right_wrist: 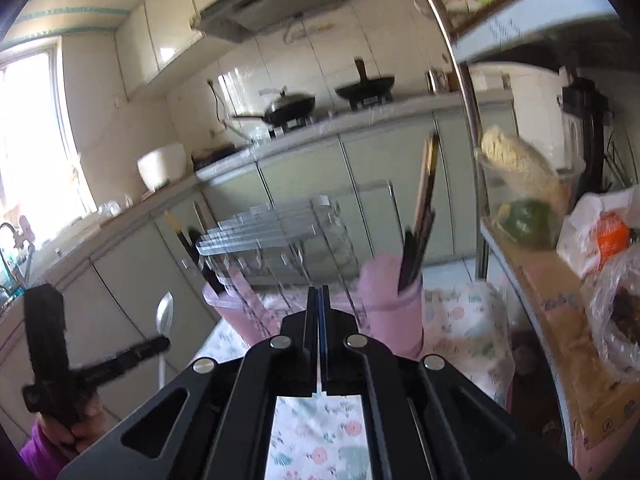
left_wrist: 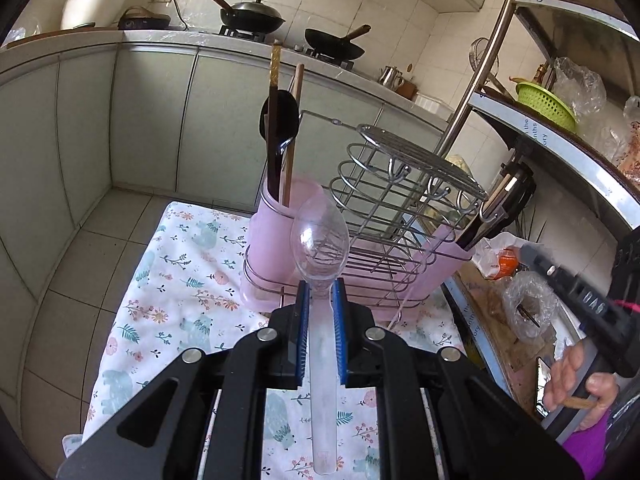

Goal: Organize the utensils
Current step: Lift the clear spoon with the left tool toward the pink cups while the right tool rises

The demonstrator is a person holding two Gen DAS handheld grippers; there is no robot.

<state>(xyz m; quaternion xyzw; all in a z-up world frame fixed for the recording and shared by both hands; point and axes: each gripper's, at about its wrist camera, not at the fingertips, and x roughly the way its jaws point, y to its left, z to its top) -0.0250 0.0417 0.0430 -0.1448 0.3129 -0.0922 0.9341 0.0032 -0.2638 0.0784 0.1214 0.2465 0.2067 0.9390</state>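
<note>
**Clear spoon clamped in left gripper, short of the pink rack**

Left gripper (left_wrist: 320, 284): blue-lined fingers closed on the neck of a clear plastic spoon (left_wrist: 320, 240). Bowl of the spoon stands out beyond the fingertips, upright, concave face toward the camera; handle runs back between the fingers toward the wrist.

Directly ahead of the left fingertips: pink utensil rack (left_wrist: 280, 240) with a wire frame (left_wrist: 396, 200), sitting on a floral cloth (left_wrist: 180, 280). The spoon bowl overlaps the rack's near wall in this view; contact cannot be judged. Ahead and slightly left, the rack's pink cup (left_wrist: 276, 212) holds dark chopsticks (left_wrist: 273, 128), a wooden stick and a black spoon (left_wrist: 280, 116), all standing upright. Far right end of the rack holds dark-handled utensils (left_wrist: 496, 208), leaning.

Right gripper (right_wrist: 320, 292): fingers pressed together, nothing between them. Frame is motion-blurred. Ahead of it, the same rack (right_wrist: 392, 300); chopsticks (right_wrist: 420, 216) stand in the pink cup just right of its fingertips. Off to its left, the other gripper (right_wrist: 120, 356) is seen holding the spoon (right_wrist: 165, 316) upright.

Background past the rack: counter with two woks (left_wrist: 252, 14) on the stove.
</note>
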